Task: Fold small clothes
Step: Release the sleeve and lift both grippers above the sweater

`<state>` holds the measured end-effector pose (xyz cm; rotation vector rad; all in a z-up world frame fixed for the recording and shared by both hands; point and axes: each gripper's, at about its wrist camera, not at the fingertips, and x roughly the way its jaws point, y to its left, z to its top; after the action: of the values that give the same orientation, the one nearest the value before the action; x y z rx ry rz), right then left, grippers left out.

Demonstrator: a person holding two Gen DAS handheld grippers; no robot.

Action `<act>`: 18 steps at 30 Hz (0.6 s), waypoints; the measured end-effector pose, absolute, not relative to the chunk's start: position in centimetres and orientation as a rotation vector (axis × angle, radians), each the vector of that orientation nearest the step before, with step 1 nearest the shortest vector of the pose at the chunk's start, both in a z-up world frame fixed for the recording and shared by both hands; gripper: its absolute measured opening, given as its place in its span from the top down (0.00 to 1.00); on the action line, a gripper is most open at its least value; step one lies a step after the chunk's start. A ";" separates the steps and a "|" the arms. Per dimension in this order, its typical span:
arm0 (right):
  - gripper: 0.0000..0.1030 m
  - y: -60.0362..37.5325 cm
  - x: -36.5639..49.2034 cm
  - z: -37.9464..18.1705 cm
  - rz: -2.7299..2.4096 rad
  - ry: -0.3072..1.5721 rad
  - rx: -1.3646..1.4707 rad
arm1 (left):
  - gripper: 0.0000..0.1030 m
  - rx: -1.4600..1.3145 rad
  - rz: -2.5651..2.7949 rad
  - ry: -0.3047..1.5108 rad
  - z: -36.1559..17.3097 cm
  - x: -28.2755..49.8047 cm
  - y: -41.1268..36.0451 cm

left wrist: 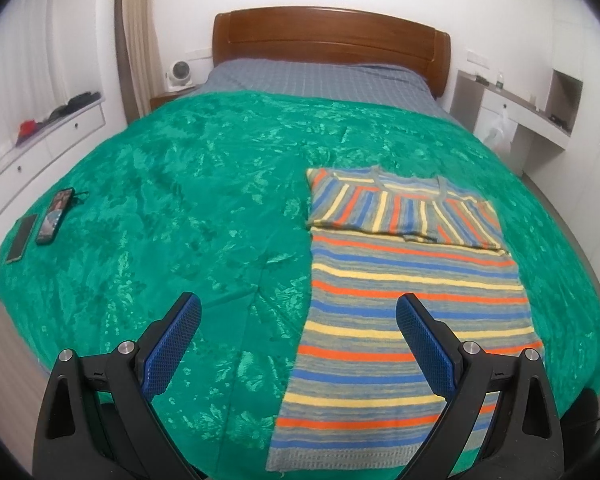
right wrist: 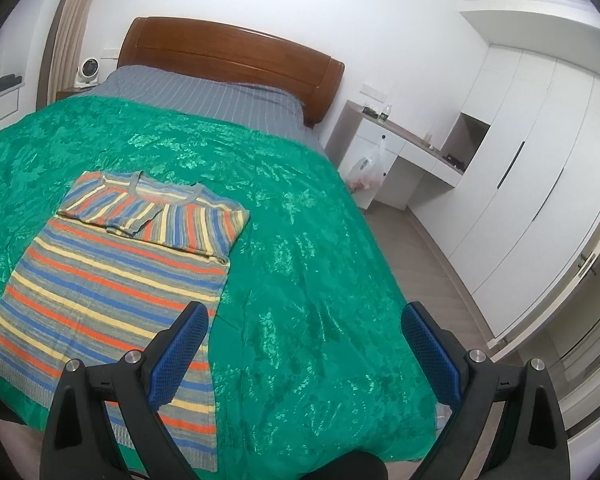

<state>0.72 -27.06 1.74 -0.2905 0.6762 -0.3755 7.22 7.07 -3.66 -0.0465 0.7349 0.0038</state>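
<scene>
Sweater point(left wrist: 412, 300): lying soft, light, near bed point(left wrist: 180, 200) foot edge; hem corners offering grip
Left gripper point(left wrist: 298, 312): gaping wide, empty
Right gripper point(right wrist: 304, 320): gaping wide, empty

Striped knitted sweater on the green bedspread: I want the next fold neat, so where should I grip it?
Grip the striped knitted sweater at its two hem corners, coming from the foot of the bed. The sleeves are already folded in across the chest and the hem lies flat nearest both open grippers, left and right.
</scene>
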 end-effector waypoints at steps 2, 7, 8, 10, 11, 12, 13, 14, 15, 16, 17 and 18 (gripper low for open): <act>0.06 -27.1 0.7 1.9 -0.377 0.674 -0.289 | 0.04 -0.048 0.006 0.734 -3.6 7.2 7.2; 0.06 -27.0 0.7 2.4 -0.384 0.661 -0.295 | 0.04 -0.059 0.014 0.735 -3.6 7.3 7.6; 0.06 -27.1 0.8 2.5 -0.385 0.660 -0.294 | 0.04 -0.061 0.016 0.735 -3.6 7.3 7.7; 0.06 -27.2 0.8 2.6 -0.386 0.657 -0.291 | 0.04 -0.066 0.019 0.735 -3.6 7.3 7.9; 0.06 -27.2 0.8 2.6 -0.386 0.656 -0.289 | 0.04 -0.067 0.020 0.734 -3.6 7.3 8.0; 0.06 -27.2 0.8 2.7 -0.386 0.655 -0.288 | 0.04 -0.068 0.021 0.734 -3.7 7.3 8.0; 0.06 -27.2 0.9 2.8 -0.386 0.653 -0.288 | 0.04 -0.069 0.023 0.735 -3.7 7.3 8.1; 0.06 -27.1 0.9 2.7 -0.386 0.653 -0.289 | 0.04 -0.069 0.023 0.736 -3.8 7.3 8.2; 0.06 -27.1 0.9 2.8 -0.386 0.652 -0.290 | 0.04 -0.069 0.024 0.738 -3.8 7.3 8.2; 0.06 -27.1 0.9 2.7 -0.385 0.651 -0.290 | 0.04 -0.069 0.025 0.741 -4.0 7.3 8.3; 0.06 -27.1 0.8 2.7 -0.386 0.652 -0.290 | 0.04 -0.069 0.025 0.745 -4.1 7.4 8.3; 0.06 -27.1 0.9 2.6 -0.386 0.652 -0.290 | 0.04 -0.067 0.025 0.750 -4.3 7.4 8.3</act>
<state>0.90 -27.10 2.63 -0.2902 0.6522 -0.3861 7.41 8.32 -4.31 -0.0669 0.7504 0.0248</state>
